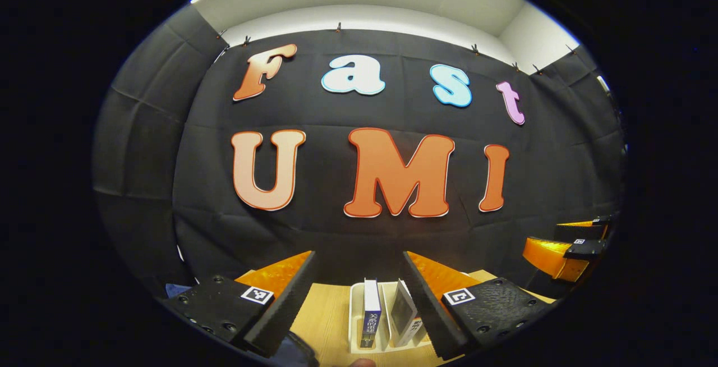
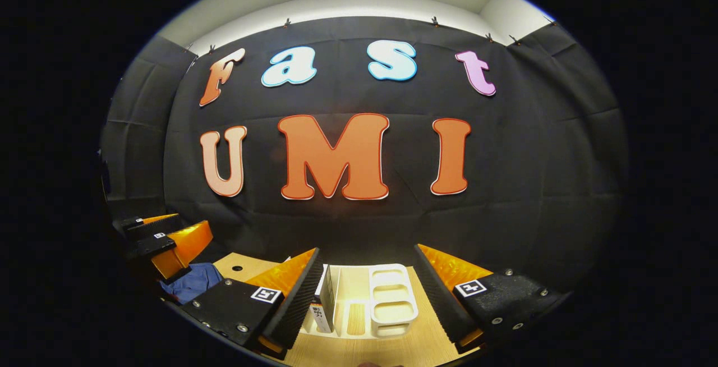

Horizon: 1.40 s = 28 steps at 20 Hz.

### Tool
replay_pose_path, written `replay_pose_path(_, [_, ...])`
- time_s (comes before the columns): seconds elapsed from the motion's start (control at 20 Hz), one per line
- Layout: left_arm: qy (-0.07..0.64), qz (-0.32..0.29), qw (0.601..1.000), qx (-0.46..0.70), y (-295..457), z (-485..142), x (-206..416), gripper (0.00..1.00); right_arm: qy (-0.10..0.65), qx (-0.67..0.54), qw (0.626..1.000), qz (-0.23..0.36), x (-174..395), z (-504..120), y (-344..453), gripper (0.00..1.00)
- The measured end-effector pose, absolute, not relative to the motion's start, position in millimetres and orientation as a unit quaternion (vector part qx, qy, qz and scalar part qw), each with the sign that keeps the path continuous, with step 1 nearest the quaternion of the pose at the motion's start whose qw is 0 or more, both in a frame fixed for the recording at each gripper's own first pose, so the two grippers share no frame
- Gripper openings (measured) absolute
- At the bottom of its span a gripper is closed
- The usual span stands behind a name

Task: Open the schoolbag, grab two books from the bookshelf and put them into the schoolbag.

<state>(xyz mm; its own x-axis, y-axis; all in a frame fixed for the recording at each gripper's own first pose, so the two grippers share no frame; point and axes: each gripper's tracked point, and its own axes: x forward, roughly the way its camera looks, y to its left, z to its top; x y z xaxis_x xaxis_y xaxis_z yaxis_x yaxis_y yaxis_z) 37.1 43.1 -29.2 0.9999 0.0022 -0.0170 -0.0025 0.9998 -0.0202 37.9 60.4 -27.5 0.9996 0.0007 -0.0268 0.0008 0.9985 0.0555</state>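
Count: 2 grippers, both with jaws wide apart and nothing between them; left gripper (image 1: 359, 299) in its own view, right gripper (image 2: 370, 294) in its own view, and each appears again at the edge of the other's view. 1 white bookshelf (image 1: 354, 305) with slotted dividers. 2 books standing in it: one with a dark blue spine (image 1: 371, 313), one grey-covered (image 1: 405, 313) leaning beside it. 1 blue schoolbag (image 2: 193, 281), partly visible. 1 wooden table (image 1: 328, 316)
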Motion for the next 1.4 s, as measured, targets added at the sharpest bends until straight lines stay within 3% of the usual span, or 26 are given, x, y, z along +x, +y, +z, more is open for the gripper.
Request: replay_pose_path(1.4, [0.006,0.017,1.000,-0.020,67.9,-31.1,17.8,0.94,0.022,0.020,0.999,0.030,41.4,-36.8,90.7,0.96])
